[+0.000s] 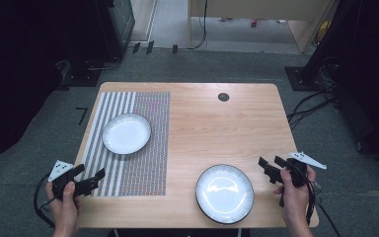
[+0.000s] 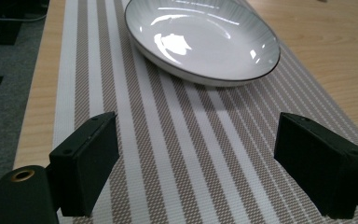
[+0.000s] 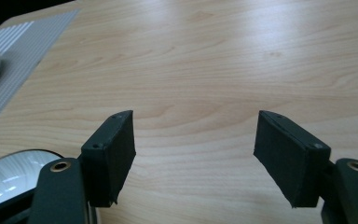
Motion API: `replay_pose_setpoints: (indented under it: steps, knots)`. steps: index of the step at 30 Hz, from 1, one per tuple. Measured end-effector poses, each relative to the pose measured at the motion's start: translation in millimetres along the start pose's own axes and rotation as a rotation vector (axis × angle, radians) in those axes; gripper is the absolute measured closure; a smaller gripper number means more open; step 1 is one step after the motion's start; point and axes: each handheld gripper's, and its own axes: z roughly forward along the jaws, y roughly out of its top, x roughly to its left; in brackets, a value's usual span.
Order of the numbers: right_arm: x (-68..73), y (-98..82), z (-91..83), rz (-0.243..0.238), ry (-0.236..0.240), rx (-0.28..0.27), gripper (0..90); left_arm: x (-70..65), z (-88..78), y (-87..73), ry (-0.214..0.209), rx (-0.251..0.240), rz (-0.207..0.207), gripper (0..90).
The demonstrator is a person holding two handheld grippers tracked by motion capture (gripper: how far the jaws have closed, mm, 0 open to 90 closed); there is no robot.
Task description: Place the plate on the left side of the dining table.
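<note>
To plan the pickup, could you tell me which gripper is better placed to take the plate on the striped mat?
Left. The left gripper, open, faces the plate on the striped mat; the right gripper is across the table.

Left tool (image 1: 90, 180): matte black body, two blocky black jaws with flat rectangular pads (image 2: 94, 163). One small screw head on the top face of each jaw; brass-coloured ring (image 2: 23, 175) set in the arm behind the left jaw. Grey three-cornered plate (image 1: 59, 169) on top, dark dots on it. Black cable (image 1: 40, 200) loops from the body.

Right tool (image 1: 271, 167): same make, black, rectangular pads (image 3: 284, 156), brass rings (image 3: 60, 165) on both arms, small screws near the jaw tops. Grey three-cornered plate (image 1: 307, 160) on top; black cable (image 1: 312, 200) trails along the forearm.

Hands (image 1: 65, 207) bare, no sleeves in view.
</note>
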Motion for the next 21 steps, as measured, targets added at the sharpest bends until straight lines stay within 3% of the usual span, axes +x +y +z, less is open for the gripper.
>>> replay_pose_setpoints:
  steps: [8, 9, 11, 12, 21]
  knots:
    - [-18.1, -11.7, -3.7, -0.012, -0.059, 0.005, 29.2, 10.2, -5.4, -13.6, 0.025, -0.004, 0.003, 13.8]
    - [-25.9, -16.2, -4.5, -0.011, -0.075, 0.01, 29.3, 12.3, -7.1, -15.4, 0.042, -0.003, 0.018, 13.8]
    - [-28.3, -17.8, -4.9, -0.013, -0.082, 0.012, 29.2, 13.8, -8.3, -16.7, 0.052, -0.006, 0.025, 13.7]
    - [-34.5, -21.8, -6.5, -0.031, -0.112, 0.017, 29.4, 16.3, -10.2, -18.4, 0.067, -0.008, 0.032, 13.7]
    - [-52.4, -36.7, -14.3, -0.052, -0.164, 0.031, 29.3, 30.2, -16.7, -27.2, 0.107, -0.004, 0.022, 13.7]
